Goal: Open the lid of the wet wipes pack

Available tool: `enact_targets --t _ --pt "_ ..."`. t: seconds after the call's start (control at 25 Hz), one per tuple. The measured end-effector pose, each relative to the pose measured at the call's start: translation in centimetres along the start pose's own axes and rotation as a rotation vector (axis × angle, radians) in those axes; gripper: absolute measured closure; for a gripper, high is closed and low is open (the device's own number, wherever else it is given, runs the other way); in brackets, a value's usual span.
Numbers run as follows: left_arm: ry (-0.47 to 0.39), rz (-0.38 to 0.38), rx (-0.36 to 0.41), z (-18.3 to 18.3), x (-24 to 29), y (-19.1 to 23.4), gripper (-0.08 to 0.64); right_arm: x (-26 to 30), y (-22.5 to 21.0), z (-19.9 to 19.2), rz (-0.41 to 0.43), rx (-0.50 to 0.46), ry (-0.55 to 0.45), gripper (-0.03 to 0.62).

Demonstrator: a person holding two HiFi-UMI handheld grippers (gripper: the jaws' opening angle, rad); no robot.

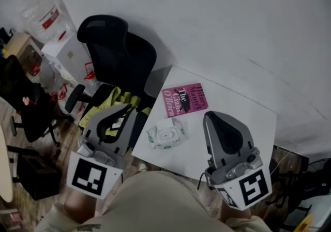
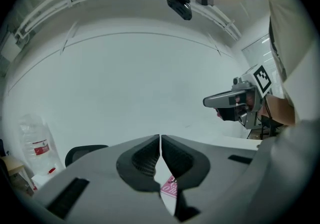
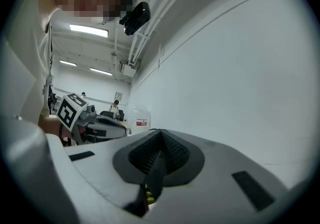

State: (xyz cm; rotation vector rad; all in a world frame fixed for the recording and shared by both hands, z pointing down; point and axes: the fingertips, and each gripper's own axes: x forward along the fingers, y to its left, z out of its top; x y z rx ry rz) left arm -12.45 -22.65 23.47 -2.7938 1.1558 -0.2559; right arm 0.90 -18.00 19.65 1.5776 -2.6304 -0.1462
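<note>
The wet wipes pack (image 1: 166,136) lies flat on the small white table (image 1: 243,109), its lid down. Just behind it lies a pink book (image 1: 185,99), which also shows through the gap under the left jaws as the pink book (image 2: 170,188). My left gripper (image 1: 125,109) hangs off the table's left edge, and in its own view the left gripper (image 2: 160,140) is shut with nothing between its pads. My right gripper (image 1: 213,117) hovers over the table to the right of the pack. In its own view the right gripper (image 3: 159,135) is shut and empty. Both point level at the white wall, well above the pack.
A black office chair (image 1: 119,50) stands left of the table with a yellow-green cloth (image 1: 116,103) on its seat. A large clear water bottle (image 1: 44,16) and boxes stand farther left. The person's torso (image 1: 155,202) fills the bottom edge.
</note>
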Motion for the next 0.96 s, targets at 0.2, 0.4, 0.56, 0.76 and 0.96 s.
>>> enact_targets --t 0.2,0.4,0.56,0.76,0.96 --pt "0.038 0.003 0.006 -1.7 -0.7 -0.7 0.532 -0.2 0.4 -2.5 0.01 0.038 0.053 0.569" --pt "0.088 -0.002 -0.017 -4.0 -0.8 -1.2 0.532 0.0 0.0 -5.0 0.001 0.066 0.104 0.569" --pt "0.081 0.016 -0.023 -3.7 -1.0 -0.9 0.532 0.1 0.1 -5.3 0.011 0.07 0.112 0.569" --pt "0.075 0.017 -0.024 -3.5 -1.0 -1.0 0.532 0.2 0.1 -5.3 0.013 0.063 0.112 0.569" --pt "0.088 0.012 -0.043 -4.3 -1.2 -1.3 0.532 0.1 0.1 -6.1 -0.009 0.047 0.136 0.569"
